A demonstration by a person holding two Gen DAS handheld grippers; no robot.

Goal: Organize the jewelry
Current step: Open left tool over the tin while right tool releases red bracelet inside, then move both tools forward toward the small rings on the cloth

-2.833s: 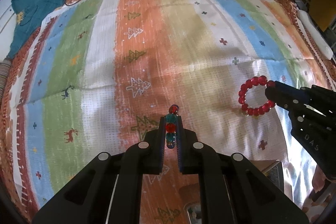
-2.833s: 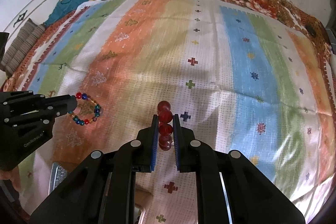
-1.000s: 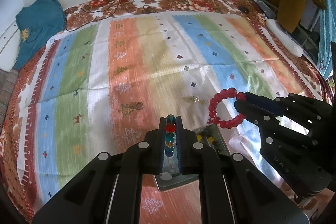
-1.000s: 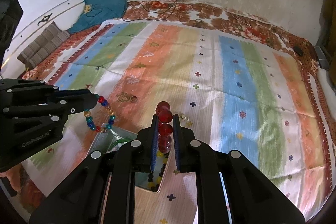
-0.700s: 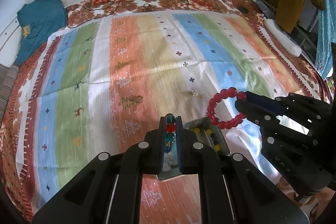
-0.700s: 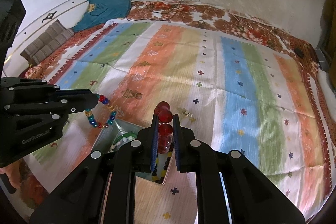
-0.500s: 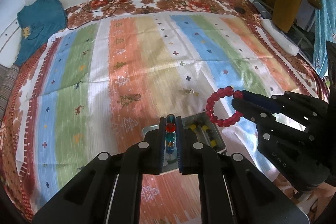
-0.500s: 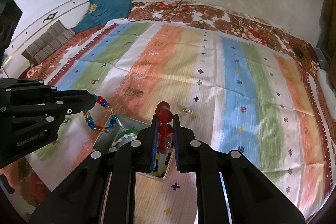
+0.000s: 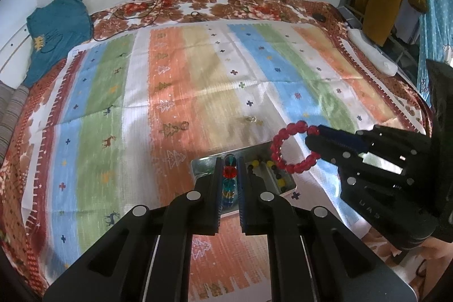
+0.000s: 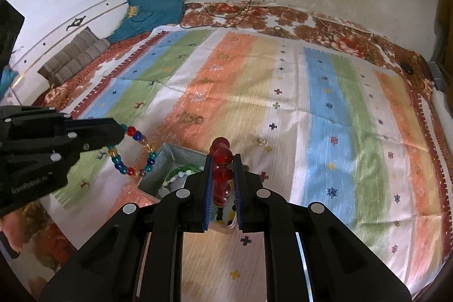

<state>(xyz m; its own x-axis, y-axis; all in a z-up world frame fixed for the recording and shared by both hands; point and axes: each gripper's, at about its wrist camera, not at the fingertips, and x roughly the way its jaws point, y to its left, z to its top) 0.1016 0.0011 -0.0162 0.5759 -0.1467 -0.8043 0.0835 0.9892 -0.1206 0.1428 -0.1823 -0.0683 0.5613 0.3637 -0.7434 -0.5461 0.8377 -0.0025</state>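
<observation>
My left gripper [image 9: 228, 169] is shut on a multicoloured bead bracelet [image 9: 229, 177]; it hangs as a ring in the right wrist view [image 10: 133, 152]. My right gripper [image 10: 222, 163] is shut on a red bead bracelet [image 10: 222, 171], which shows as a ring in the left wrist view [image 9: 291, 149]. Both bracelets are held in the air above a silver metal tray [image 9: 198, 163] on the striped cloth. The tray [image 10: 181, 153] holds black-and-yellow and white-and-green beaded pieces, partly hidden by the fingers.
A small ring [image 9: 185, 125] and a small clear trinket [image 9: 250, 119] lie on the striped cloth [image 9: 198, 92] beyond the tray. A teal garment [image 9: 56, 27] lies at the far left, cables [image 9: 158, 4] along the back wall, striped cushions [image 10: 73, 55] at the left.
Both grippers have risen and drawn back with their bracelets; the tray came into view beneath them and now sits directly under both bracelets.
</observation>
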